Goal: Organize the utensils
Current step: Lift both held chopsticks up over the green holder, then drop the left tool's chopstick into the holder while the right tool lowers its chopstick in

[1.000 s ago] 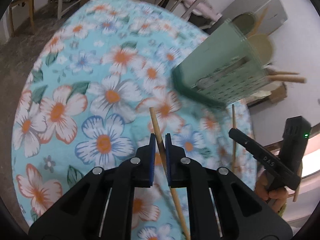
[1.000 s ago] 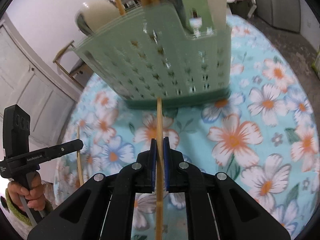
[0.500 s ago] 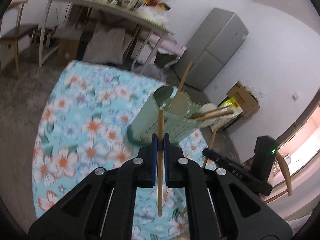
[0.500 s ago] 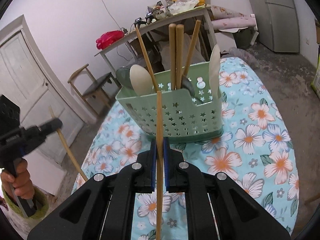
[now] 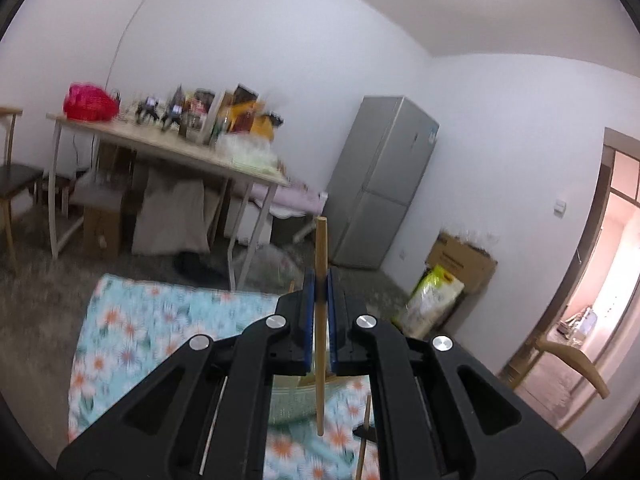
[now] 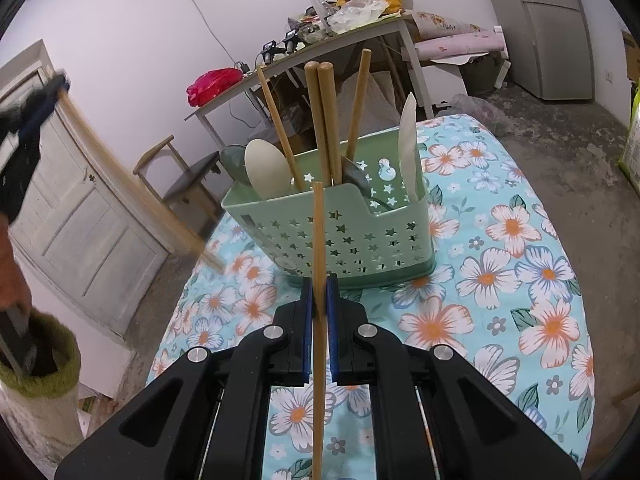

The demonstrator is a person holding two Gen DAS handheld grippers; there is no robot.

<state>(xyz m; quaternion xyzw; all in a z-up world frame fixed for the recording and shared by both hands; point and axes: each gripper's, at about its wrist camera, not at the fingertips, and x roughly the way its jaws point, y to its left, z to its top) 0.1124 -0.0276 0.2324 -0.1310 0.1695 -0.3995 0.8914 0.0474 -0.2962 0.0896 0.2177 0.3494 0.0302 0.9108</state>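
Note:
My left gripper (image 5: 320, 284) is shut on a wooden chopstick (image 5: 320, 328), held upright and high above the table. The green caddy (image 5: 292, 402) shows only in part below it. My right gripper (image 6: 319, 292) is shut on a second wooden chopstick (image 6: 318, 280), held upright just in front of the green star-punched caddy (image 6: 360, 236). The caddy holds several chopsticks and spoons. In the right wrist view the left gripper (image 6: 36, 92) shows blurred at the far left with its chopstick slanting down.
The table wears a blue floral cloth (image 6: 520, 280). Behind stand a cluttered desk (image 5: 168, 148), a grey fridge (image 5: 384, 184), a chair (image 6: 176, 176) and a white door (image 6: 80, 216). A cardboard box (image 5: 460, 256) sits on the floor.
My left gripper has risen and tilted up with its chopstick, so the caddy has dropped low in its view. My right gripper has pulled back and up from the caddy, holding its chopstick.

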